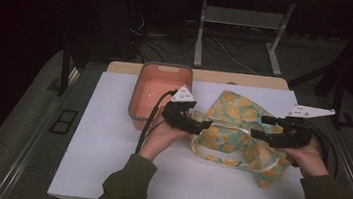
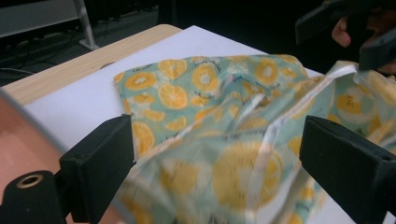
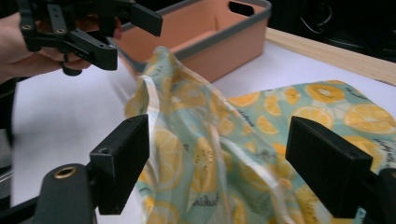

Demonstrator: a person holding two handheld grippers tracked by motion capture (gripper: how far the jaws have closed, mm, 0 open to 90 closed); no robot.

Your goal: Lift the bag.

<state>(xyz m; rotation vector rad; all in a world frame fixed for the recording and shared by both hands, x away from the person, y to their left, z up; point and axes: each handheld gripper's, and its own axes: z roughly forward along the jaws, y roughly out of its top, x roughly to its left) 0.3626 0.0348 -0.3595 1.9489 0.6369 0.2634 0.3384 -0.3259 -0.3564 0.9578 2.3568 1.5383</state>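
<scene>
A teal cloth bag printed with orange slices [image 1: 234, 131] lies crumpled on the white table top [image 1: 107, 157], with a pale drawstring ribbon along its edge. My left gripper [image 1: 201, 120] is at the bag's left end, my right gripper [image 1: 258, 126] at its right end, and the two point toward each other. In the left gripper view the bag [image 2: 205, 88] rises loosely between the wide jaws of the left gripper [image 2: 217, 144], unpinched. In the right gripper view the bag [image 3: 196, 121] likewise stands between the parted jaws of the right gripper [image 3: 217, 149].
A salmon-coloured bin with a grey rim [image 1: 137, 95] stands on the table just behind my left hand; its inside [image 3: 187, 28] holds nothing I can see. A wooden strip [image 1: 267, 82] edges the table's far side. Table legs and cables lie on the dark floor beyond.
</scene>
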